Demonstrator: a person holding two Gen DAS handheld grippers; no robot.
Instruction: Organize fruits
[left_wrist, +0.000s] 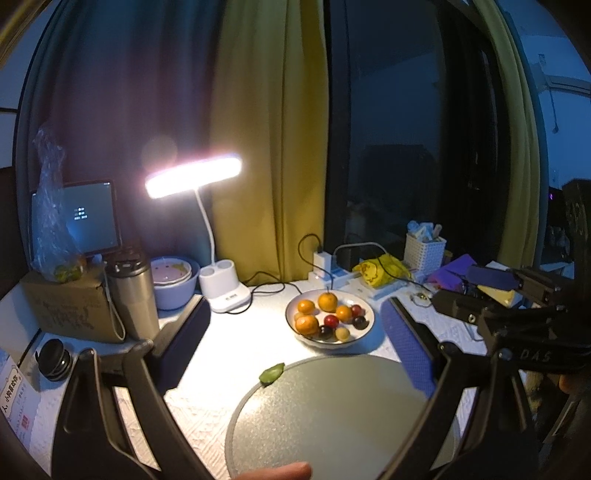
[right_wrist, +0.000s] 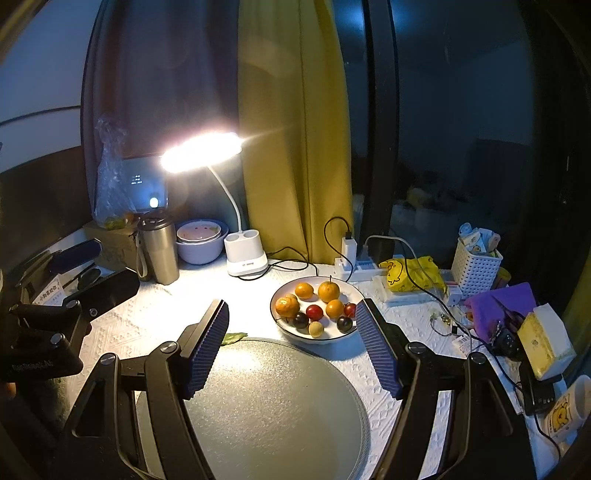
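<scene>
— Any writing legible?
— "DAS" on the right gripper (left_wrist: 491, 291) body, seen from the left; Chinese print on a box (left_wrist: 14, 391) at the desk's left edge, too small to read

— Fruit?
— Heaped in a white bowl (right_wrist: 345, 334) mid-desk, behind a grey round tray (right_wrist: 277, 406) at the front edge; oranges (right_wrist: 328, 291), dark plums (right_wrist: 314, 312), one stem pointing up

— Grippers?
— Left gripper (left_wrist: 295, 332) spread wide, holding nothing; right gripper (right_wrist: 291, 347) likewise spread, both over the tray
</scene>
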